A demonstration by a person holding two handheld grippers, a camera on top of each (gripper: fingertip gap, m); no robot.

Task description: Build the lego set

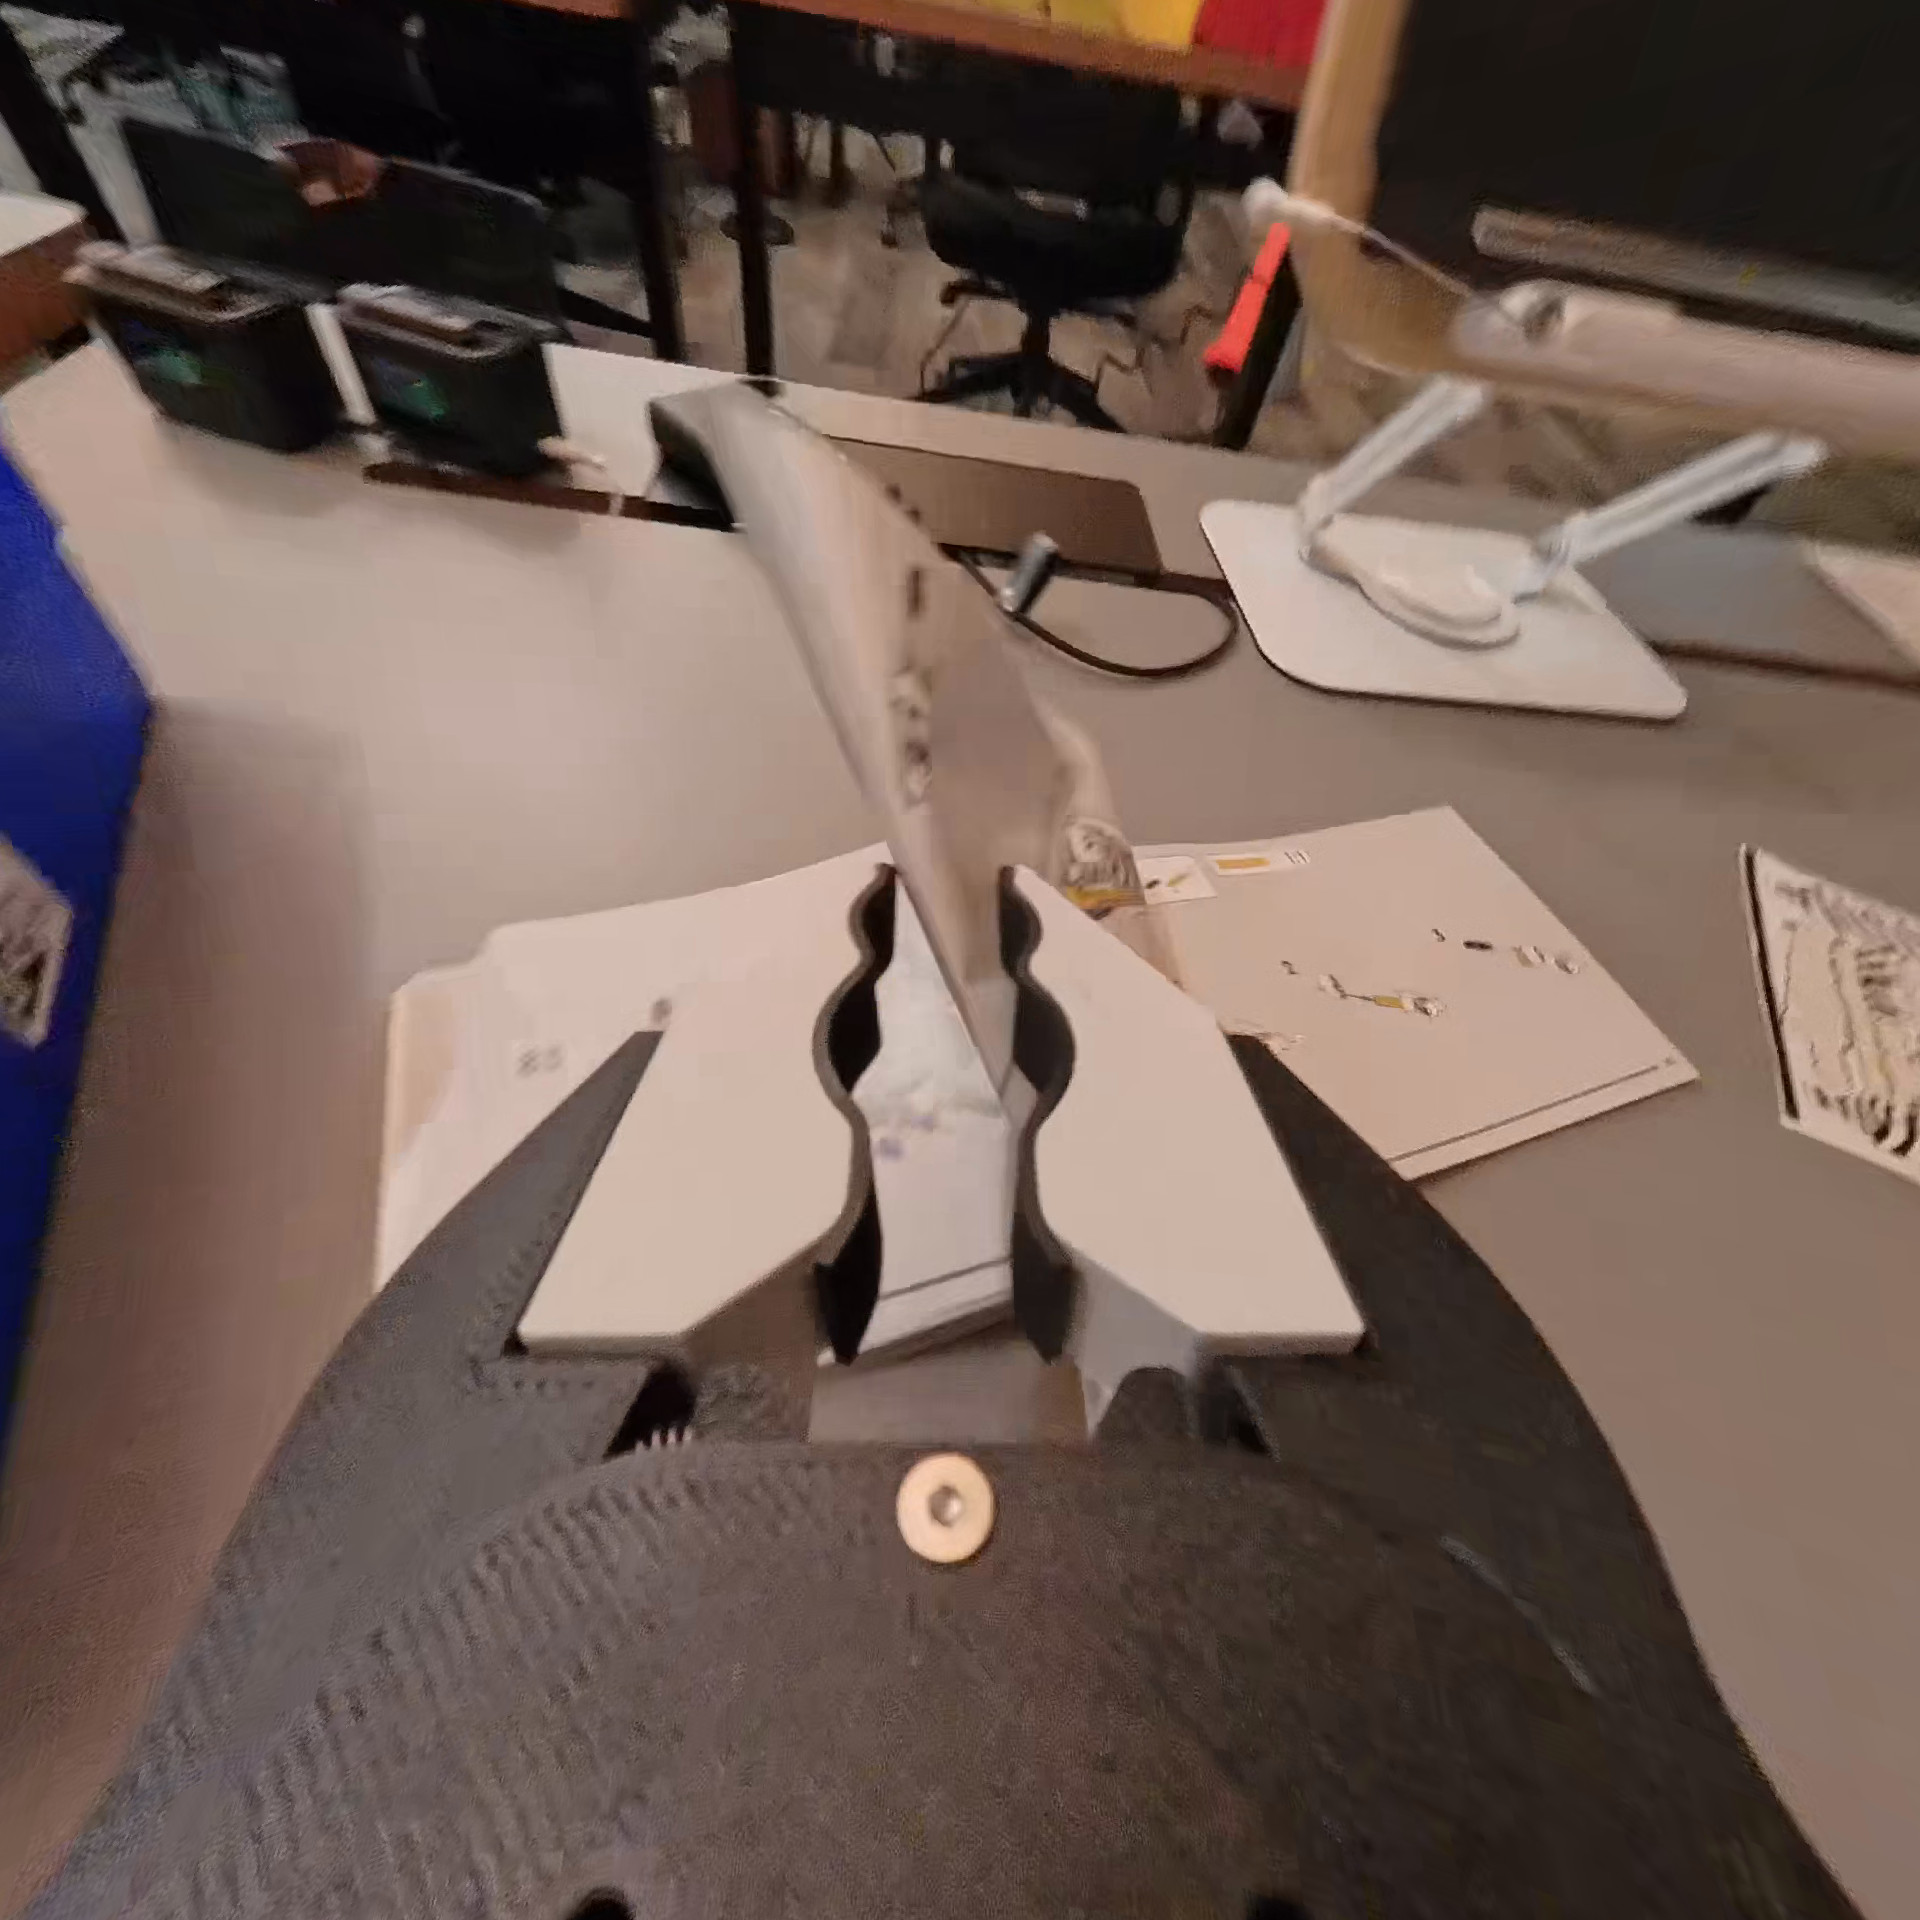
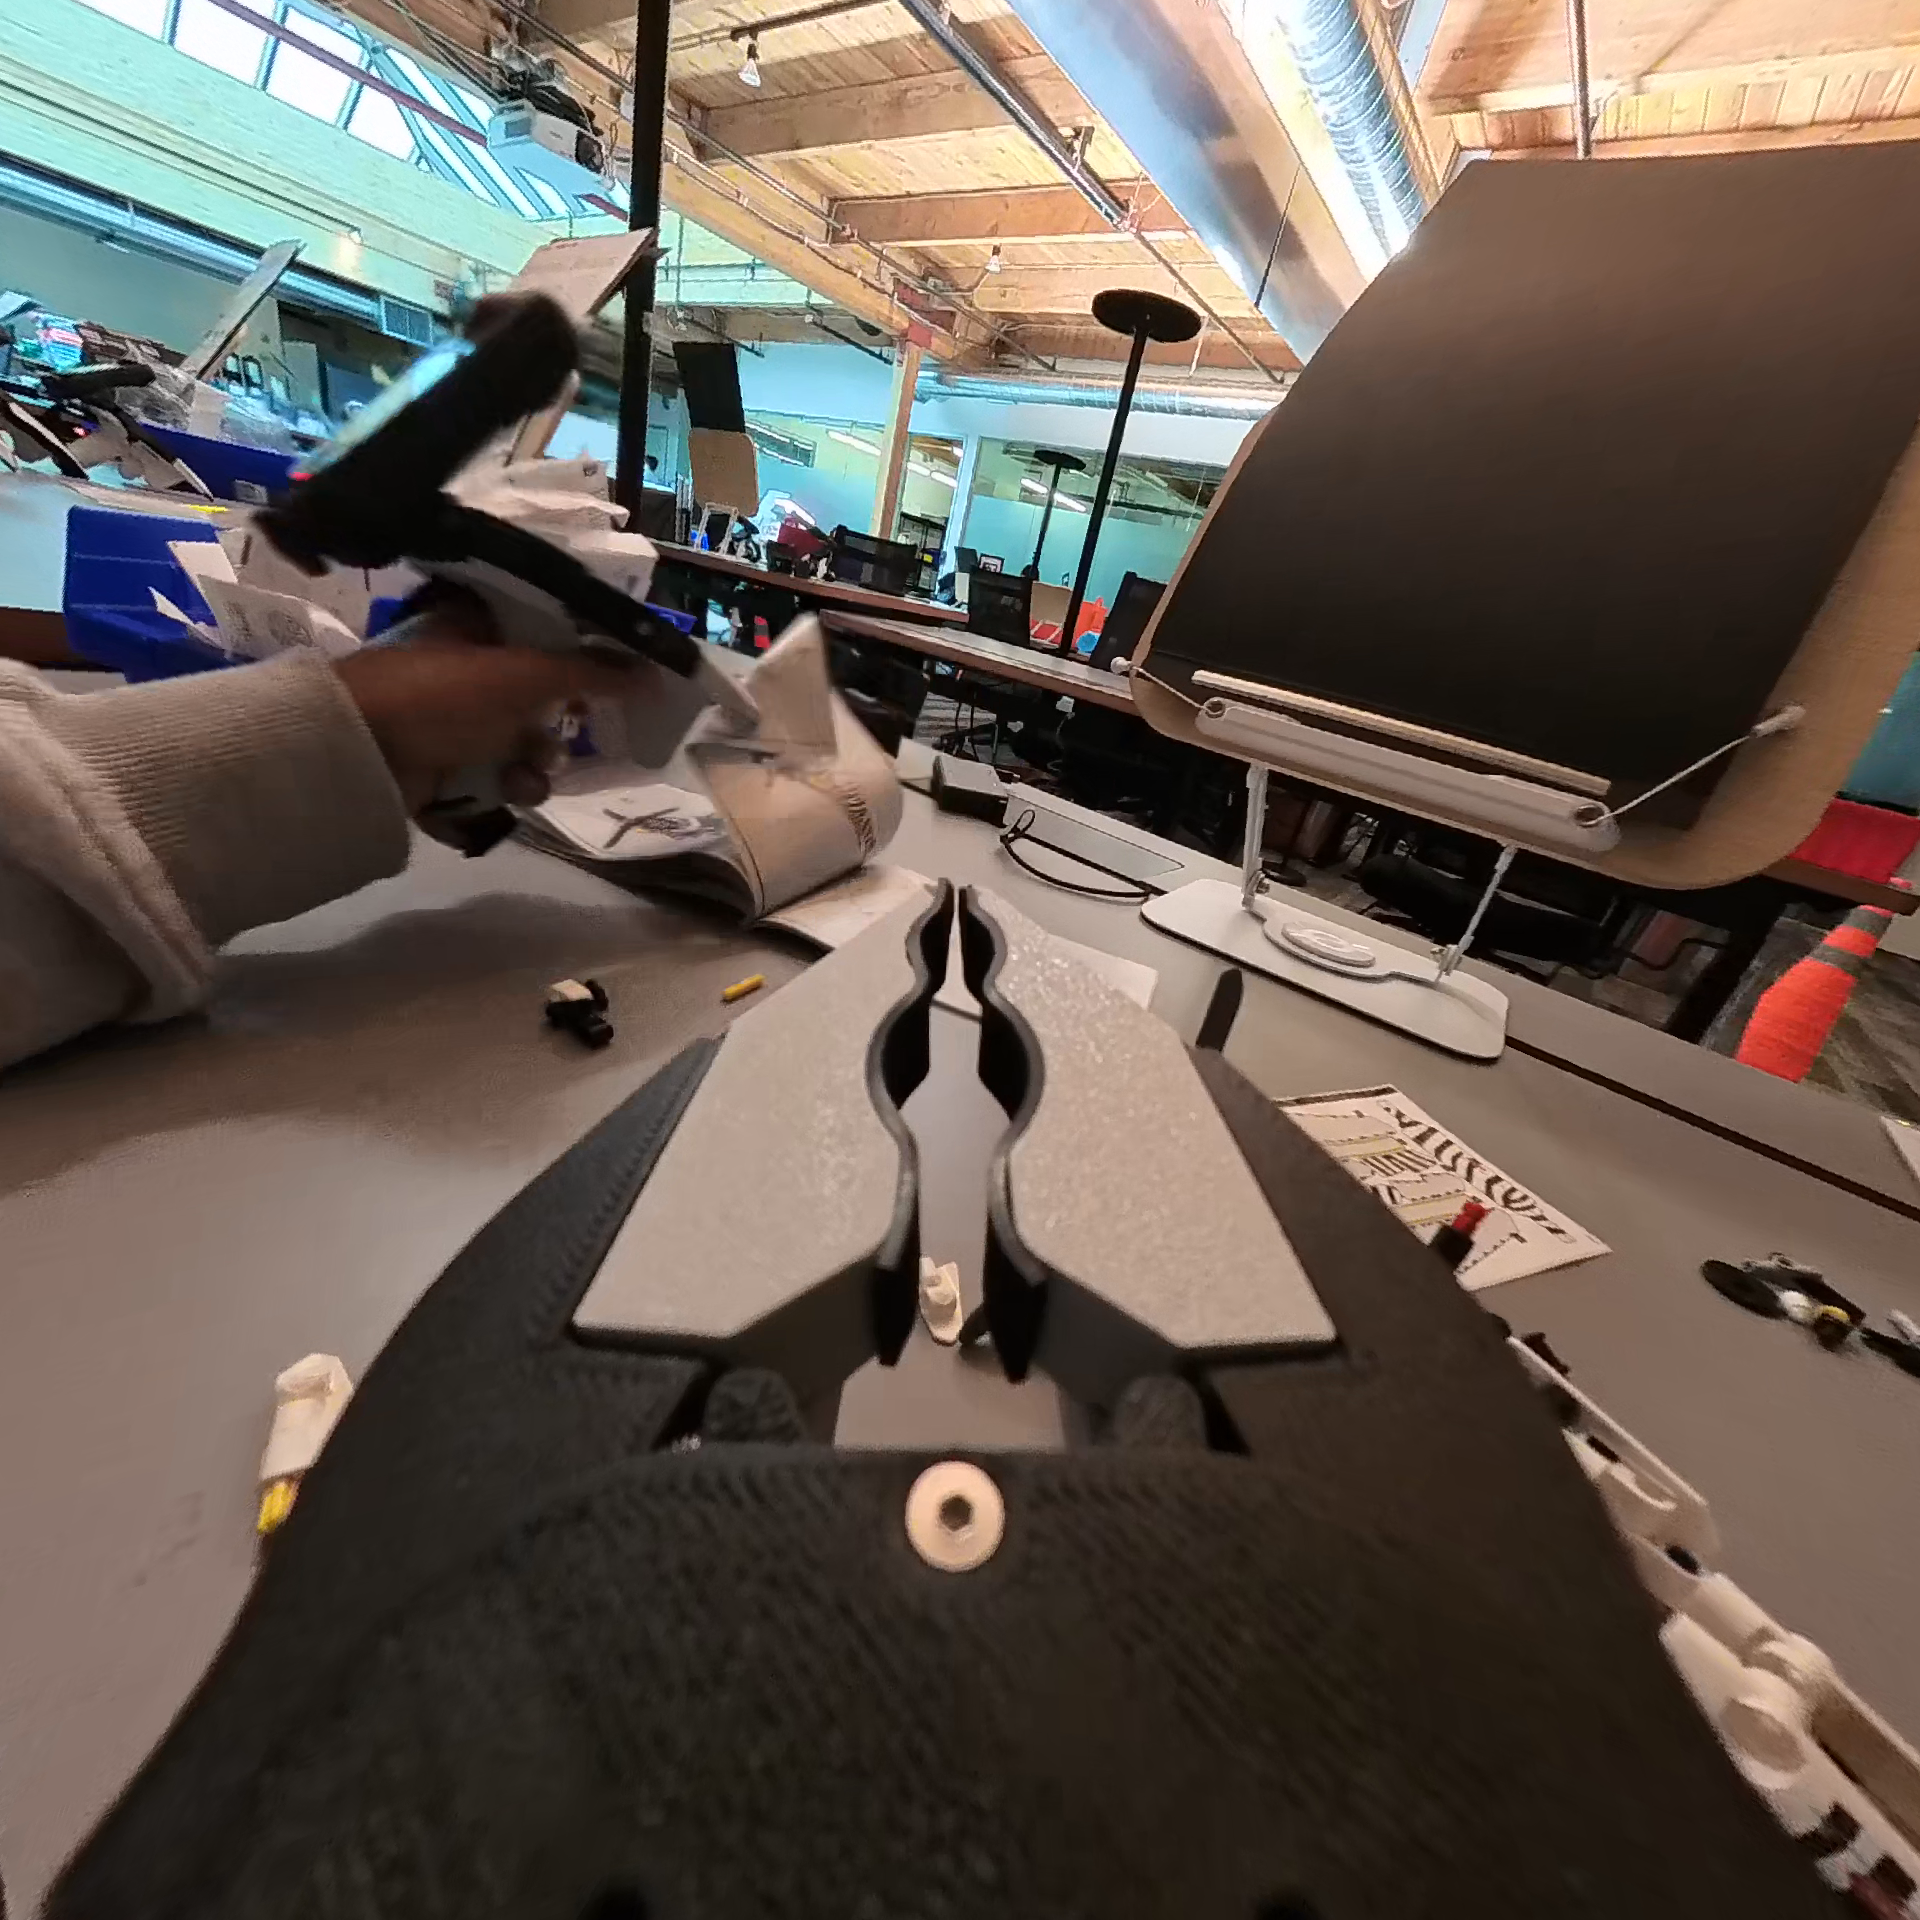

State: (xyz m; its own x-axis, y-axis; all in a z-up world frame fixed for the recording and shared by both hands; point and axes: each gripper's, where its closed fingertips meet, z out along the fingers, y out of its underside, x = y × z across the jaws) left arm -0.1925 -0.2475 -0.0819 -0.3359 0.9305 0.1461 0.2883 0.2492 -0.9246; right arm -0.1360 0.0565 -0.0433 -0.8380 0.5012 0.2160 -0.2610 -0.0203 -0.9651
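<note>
Spreading across both views, the grey table (image 1: pixel 416 665) carries everything, with a dark tilted display on a white stand (image 2: pixel 1340 956) at its far right. An open instruction booklet (image 1: pixel 1382 966) lies flat near the middle, and a blue box (image 1: pixel 62 831) sits at the left edge of the left wrist view.

The left gripper (image 1: pixel 951 883) has its fingers pinched on a raised page (image 1: pixel 894 623) of the booklet, which stands up and curls away from the flat pages. From the right wrist view the same gripper appears farther off at the left, held by a hand (image 2: pixel 468 717) in a pale ribbed sleeve, the page bent over beneath it.

The right gripper (image 2: pixel 956 914) sits low over the table with its fingertips almost meeting and nothing between them; a small white piece (image 2: pixel 938 1299) lies on the table under its fingers.

A printed sticker sheet (image 2: pixel 1444 1174) rests just right of that gripper. A long white lego assembly (image 2: pixel 1704 1621) runs along the lower right edge. Loose pieces are scattered about: a white and yellow piece (image 2: pixel 296 1423) at lower left, a black and white piece (image 2: pixel 579 1006) nearer the booklet, a tiny yellow peg (image 2: pixel 743 987) beside it, and dark small parts (image 2: pixel 1797 1299) at far right.
</note>
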